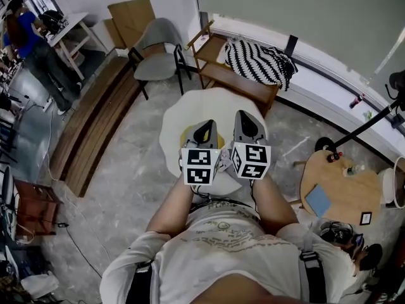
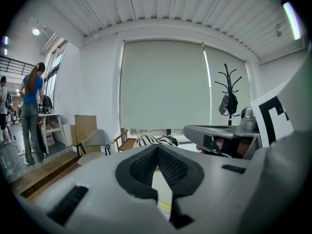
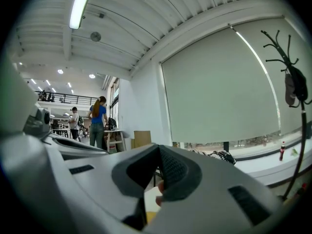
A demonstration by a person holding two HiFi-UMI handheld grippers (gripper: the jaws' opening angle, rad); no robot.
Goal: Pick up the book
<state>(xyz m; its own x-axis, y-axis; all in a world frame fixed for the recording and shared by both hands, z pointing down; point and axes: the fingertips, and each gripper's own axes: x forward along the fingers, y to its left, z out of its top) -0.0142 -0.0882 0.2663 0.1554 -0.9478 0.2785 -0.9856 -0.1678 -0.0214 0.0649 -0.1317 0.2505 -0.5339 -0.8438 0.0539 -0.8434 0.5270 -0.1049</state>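
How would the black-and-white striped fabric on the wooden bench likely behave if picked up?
The striped fabric lies in a rumpled heap with soft folds on the wooden bench, so it would probably sag and drape rather than hold shape. It looks bulky but loose, so likely light for its size.

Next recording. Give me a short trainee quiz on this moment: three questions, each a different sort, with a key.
1. True or false: in the head view, the left hand-held gripper and the right hand-held gripper are over the round white table.
2. What lies on the wooden bench? A. a striped cloth; B. a laptop; C. a bucket.
3. Fill in: the left hand-held gripper's jaws are ____.

Key: 1 true; 2 A; 3 shut.
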